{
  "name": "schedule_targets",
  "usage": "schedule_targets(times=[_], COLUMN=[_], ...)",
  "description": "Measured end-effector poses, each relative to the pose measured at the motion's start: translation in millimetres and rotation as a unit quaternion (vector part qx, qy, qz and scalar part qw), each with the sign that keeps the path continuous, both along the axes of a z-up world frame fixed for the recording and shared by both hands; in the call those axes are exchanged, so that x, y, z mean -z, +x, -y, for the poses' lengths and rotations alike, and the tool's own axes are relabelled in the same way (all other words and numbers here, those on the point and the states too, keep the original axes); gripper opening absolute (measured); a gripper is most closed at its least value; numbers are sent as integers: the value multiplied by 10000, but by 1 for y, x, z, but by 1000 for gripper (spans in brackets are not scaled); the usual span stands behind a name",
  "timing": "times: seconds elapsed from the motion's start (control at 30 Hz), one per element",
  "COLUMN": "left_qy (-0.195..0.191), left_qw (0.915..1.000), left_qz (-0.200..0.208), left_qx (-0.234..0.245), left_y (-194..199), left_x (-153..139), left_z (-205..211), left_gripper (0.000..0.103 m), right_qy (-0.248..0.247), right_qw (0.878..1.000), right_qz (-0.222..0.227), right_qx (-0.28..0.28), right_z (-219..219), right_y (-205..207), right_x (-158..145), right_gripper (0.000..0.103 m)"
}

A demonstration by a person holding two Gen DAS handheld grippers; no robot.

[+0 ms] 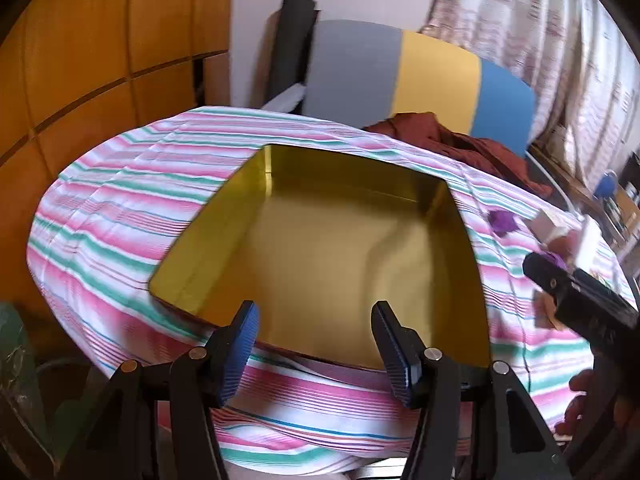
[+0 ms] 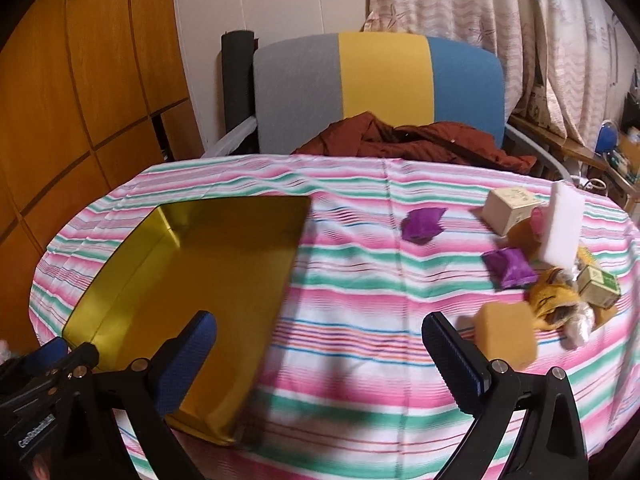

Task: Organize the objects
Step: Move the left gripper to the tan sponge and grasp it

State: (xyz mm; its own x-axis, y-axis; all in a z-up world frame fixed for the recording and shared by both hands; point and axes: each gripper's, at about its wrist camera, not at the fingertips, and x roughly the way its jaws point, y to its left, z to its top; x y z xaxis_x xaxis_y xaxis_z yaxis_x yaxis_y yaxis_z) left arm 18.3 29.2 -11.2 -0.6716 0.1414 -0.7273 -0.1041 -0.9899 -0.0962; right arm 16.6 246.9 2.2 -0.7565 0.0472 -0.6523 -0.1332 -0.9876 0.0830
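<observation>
A gold-coloured metal tin (image 2: 192, 280) sits open on the table (image 2: 360, 340) near its left edge, on a cloth striped pink, green and white; the tin is rectangular with rounded corners, shallow-walled, its inner surface shiny and reflective, and nothing lies inside it. The left gripper (image 1: 314, 344) hangs over the tin's near rim, its blue ribbed pads parted about halfway, with nothing between them. The right gripper (image 2: 320, 356) hangs over the bare cloth just right of the tin, its fingers spread wide and released, gripping nothing. The loose items cluster toward the table's right edge: one purple packet (image 2: 422, 224) lies apart near the middle of the far half, a second purple packet (image 2: 510, 266) closer to the cluster. A pale cream box (image 2: 508, 210) stands toward the far right corner — beside it a white foam block (image 2: 562, 224) stands tilted on end. An orange-tan block (image 2: 506, 336) sits nearest the right gripper, blurred in outline. A yellow wrapper (image 2: 554, 300) and a small green-printed box (image 2: 600, 286) lie touching at the right edge; the exact contents of that heap cannot be told. Beyond the far edge stands a chair (image 2: 380, 84) with grey, yellow and blue panels — a rust-red garment (image 2: 420, 138) lies on its seat.
</observation>
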Motion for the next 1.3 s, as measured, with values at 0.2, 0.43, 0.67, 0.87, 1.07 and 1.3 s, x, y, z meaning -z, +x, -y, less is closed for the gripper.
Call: schedule_targets(times=[0.2,0.43,0.67,0.87,1.07,1.3], left_qy=[-328,-7,154,283,486,597], left_qw=[9982,9937,9869,9789,9697,9649], left_qz=[-172,-174,-32,71,339,563], left_qx=[464,1105,1606,2021,2371,2495], left_y=[14,24,28,23,13,1], left_x=[1,-2,0,-3,1,9], left_z=[-35,-66,-103,-134,-168,-206], left_gripper=[59,59,59,62,64,64], right_qy=[33,213,43,128,-35,-51], right_qw=[9987,9907,9802,9798,9813,9815], right_qz=[-61,-376,-145,99,119,114], right_qx=[503,1288,1975,1993,1922,1912], right_z=[-53,-140,-216,-240,-260,-267], right_y=[16,46,64,63,55,47], right_x=[5,3,22,48,66,79], right_gripper=[103,103,80,67,62,41])
